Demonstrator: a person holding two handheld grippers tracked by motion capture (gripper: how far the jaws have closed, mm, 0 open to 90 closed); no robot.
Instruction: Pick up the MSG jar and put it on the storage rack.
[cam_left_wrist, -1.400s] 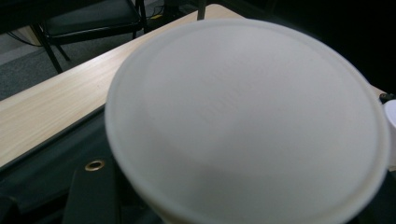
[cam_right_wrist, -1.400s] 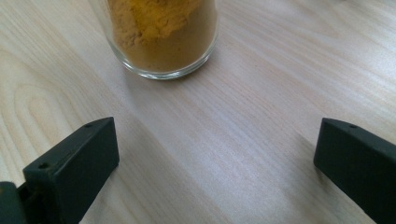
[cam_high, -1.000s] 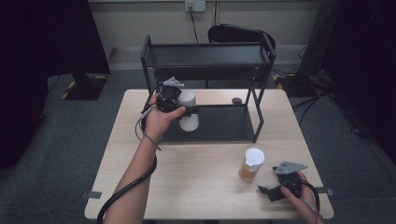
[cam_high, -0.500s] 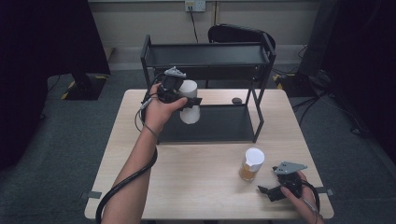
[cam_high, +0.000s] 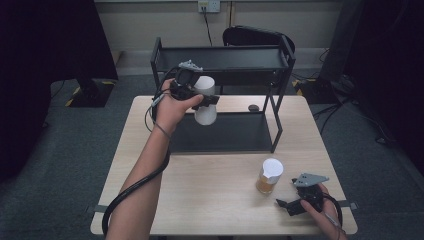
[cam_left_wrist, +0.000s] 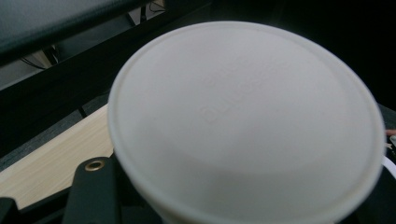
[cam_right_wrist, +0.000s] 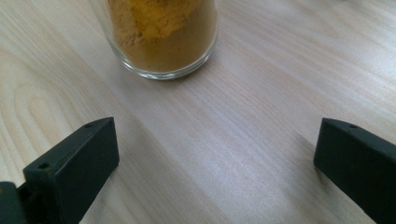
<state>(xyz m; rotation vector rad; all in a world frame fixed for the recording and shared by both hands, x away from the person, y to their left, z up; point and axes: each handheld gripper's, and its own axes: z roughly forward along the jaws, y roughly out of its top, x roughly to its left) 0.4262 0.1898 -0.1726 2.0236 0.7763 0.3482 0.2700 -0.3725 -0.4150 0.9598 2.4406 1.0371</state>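
At the near right edge of the wooden table (cam_high: 210, 200), the right gripper (cam_high: 289, 204) rests low with its jaws spread wide and nothing between them, pointing toward a glass jar of orange-brown powder (cam_high: 269, 176) with a white lid, which stands upright just beyond the jaws and clear of them. Farther back on the left, the left gripper (cam_high: 206, 99) pinches a white cup-shaped container (cam_high: 205, 101) by its sides and holds it upright in the air. The container hangs in front of the black two-tier metal rack (cam_high: 222, 60), above the front edge of its lower shelf and below its top shelf.
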